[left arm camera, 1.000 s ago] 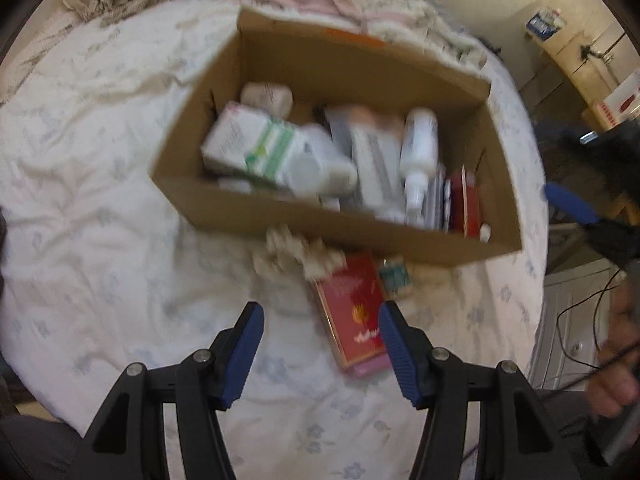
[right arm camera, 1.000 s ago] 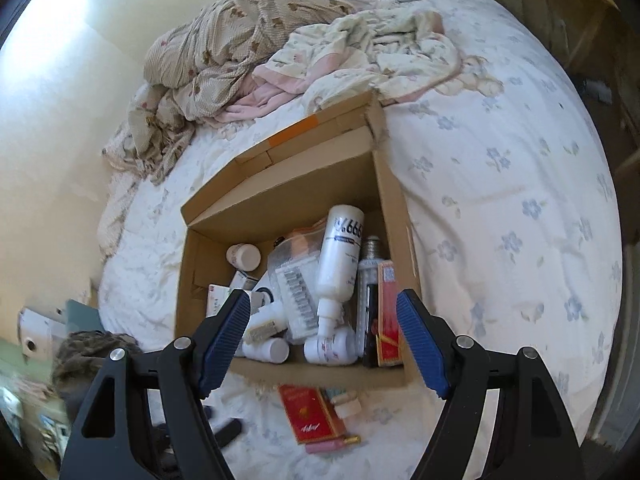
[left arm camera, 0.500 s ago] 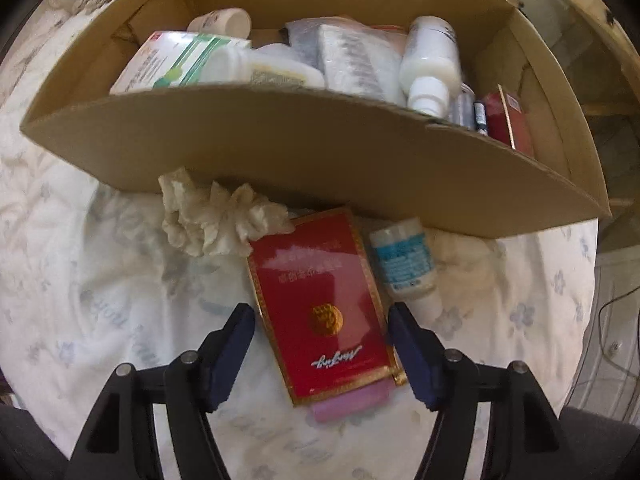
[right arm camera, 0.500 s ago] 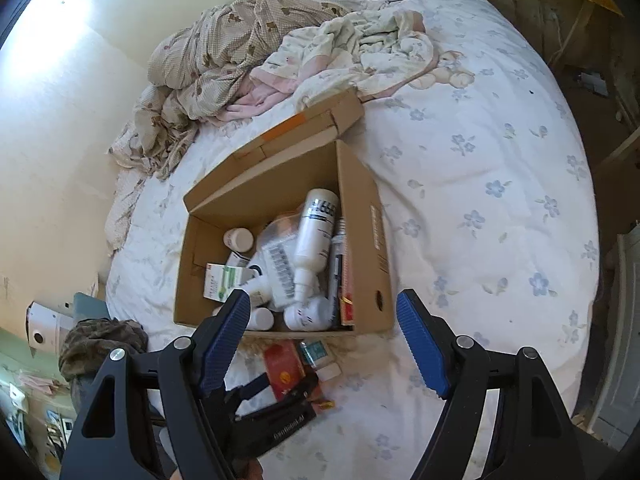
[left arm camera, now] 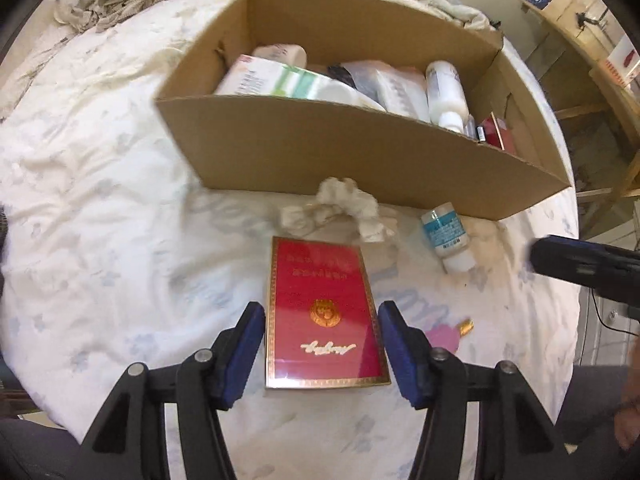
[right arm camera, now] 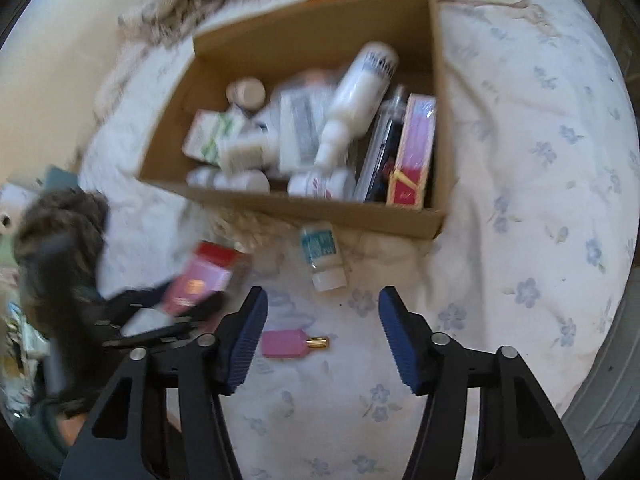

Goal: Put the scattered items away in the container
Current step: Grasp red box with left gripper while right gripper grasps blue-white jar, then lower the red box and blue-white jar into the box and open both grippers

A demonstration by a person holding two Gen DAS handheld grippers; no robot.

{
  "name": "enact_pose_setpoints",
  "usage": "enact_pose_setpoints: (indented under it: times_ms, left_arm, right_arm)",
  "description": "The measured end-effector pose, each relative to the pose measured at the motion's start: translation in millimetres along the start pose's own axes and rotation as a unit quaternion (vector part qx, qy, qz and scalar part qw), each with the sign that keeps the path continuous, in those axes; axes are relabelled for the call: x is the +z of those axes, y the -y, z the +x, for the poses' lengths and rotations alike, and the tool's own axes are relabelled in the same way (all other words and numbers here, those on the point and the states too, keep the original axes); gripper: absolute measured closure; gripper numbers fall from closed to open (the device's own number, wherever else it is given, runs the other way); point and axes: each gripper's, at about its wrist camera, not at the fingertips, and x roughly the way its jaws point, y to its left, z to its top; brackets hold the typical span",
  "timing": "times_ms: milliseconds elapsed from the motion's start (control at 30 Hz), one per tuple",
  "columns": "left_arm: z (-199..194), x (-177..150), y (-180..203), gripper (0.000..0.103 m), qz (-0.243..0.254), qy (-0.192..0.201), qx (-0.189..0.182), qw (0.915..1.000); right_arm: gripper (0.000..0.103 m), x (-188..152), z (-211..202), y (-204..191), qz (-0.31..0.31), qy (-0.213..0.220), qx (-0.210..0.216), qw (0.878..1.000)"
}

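Left gripper (left arm camera: 321, 350) straddling the red box (left arm camera: 324, 312), which lies flat on the bedsheet (left arm camera: 100, 240) just in front of the cardboard box (left arm camera: 360, 160); jaws closing on either long edge, pads not yet pressing, so nothing held. Right gripper (right arm camera: 319, 336) hanging over bare sheet between the small bottle (right arm camera: 323, 254) and the pink bottle (right arm camera: 290, 343), jaws closing with nothing between them. Red box probably light, stiff card with a glossy wrap, so likely a bit slippery; best taken across its narrow width near the middle, gently enough not to crush the walls. Small bottle on its side by the carton wall, round and apt to roll; better gripped across the body. Crumpled tissue (left arm camera: 340, 210) soft, needing only a light pinch. Gold emblem and gold script on the red box, upside down to the left camera and unreadable; bottle's blue label too blurred to read; no brand legible anywhere
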Motion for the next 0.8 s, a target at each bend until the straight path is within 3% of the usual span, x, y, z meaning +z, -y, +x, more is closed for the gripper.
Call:
enact_pose_setpoints:
  times_ms: [400,433,500,667,800]
  left_arm:
    - [-28,-18,-33,0.044,-0.023,0.025,-0.028,0.9990]
    - [-28,-18,-34,0.044,-0.023,0.025,-0.029,0.9990]
    - [-25,-14,-39,0.044,-0.037,0.025,-0.030,0.9986]
    - [-31,0,-45,0.045,-0.057,0.039,-0.031,0.9972]
    - [-55,11,-48,0.045,-0.070,0.091,-0.019,0.9932]
  right_arm:
    - [0.044,14,76,-33,-0.066,-0.044,-0.083,0.993]
    - [0.047,13,80,-34,-0.073,-0.047,-0.091,0.992]
    - [0.072,11,87,-33,-0.080,-0.060,-0.106,0.989]
    - [0.072,7,60,-31,-0.085,-0.034,-0.082,0.992]
    - [0.072,-1,23,-38,-0.090,-0.006,-0.027,0.996]
